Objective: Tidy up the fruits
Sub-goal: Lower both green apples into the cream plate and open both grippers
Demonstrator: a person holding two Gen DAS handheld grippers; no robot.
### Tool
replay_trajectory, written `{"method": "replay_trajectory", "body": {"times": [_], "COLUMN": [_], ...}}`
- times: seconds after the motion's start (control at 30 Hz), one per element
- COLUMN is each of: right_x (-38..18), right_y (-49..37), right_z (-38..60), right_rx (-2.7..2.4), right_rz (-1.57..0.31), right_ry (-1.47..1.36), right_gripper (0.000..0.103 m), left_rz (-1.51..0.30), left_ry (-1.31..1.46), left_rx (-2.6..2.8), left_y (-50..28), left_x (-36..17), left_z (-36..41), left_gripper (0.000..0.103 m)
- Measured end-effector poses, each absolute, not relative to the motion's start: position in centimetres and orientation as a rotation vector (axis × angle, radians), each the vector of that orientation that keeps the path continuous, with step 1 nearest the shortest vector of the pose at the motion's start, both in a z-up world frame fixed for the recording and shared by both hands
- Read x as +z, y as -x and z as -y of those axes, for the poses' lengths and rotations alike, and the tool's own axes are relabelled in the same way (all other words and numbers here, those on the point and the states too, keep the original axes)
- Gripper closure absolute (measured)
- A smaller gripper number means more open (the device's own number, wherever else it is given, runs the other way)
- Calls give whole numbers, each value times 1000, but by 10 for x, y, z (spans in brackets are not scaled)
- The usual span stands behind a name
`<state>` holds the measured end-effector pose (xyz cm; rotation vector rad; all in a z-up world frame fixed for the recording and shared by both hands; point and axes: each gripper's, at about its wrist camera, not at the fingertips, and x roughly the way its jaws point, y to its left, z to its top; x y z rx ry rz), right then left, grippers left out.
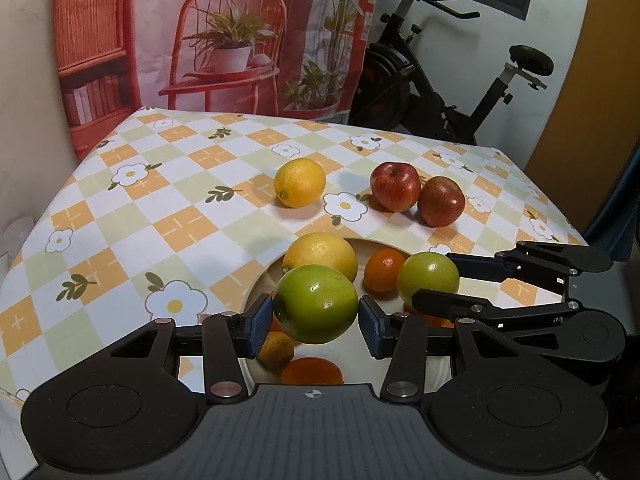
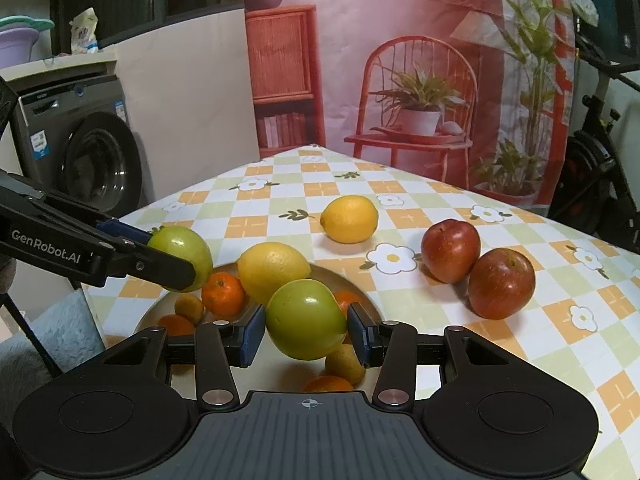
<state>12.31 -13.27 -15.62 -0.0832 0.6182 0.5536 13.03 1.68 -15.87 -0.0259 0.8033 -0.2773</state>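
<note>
I am holding both grippers level over the bowl point(image 2: 360, 292): left gripper point(image 1: 316, 320) clamping one green apple point(image 1: 316, 304), right gripper point(image 2: 306, 330) clamping another green apple point(image 2: 304, 318).

we see our left gripper point(image 1: 316, 326) clamped on a green apple point(image 1: 316, 304) over the plate point(image 1: 440, 368), w/ our right gripper point(image 1: 434, 280) gripping a 2nd green apple point(image 1: 428, 278) beside it; plate holds a lemon point(image 1: 320, 252) + small oranges point(image 1: 384, 270); another lemon point(image 1: 299, 182) & two red apples point(image 1: 416, 196) sit on the tablecloth point(image 1: 160, 220)
</note>
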Motion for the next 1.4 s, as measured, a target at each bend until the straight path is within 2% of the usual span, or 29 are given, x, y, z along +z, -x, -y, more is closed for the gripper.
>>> {"method": "replay_trajectory", "body": {"times": [1.4], "right_x": [-170], "right_y": [-124], "right_z": [135], "right_rx": [560], "right_rz": [-644], "right_ry": [64], "right_gripper": [62], "left_rz": [-895], "left_ry": [38], "left_rx": [-286], "left_y": [-146], "left_x": [-179], "left_z": [-14], "left_gripper": [53]}}
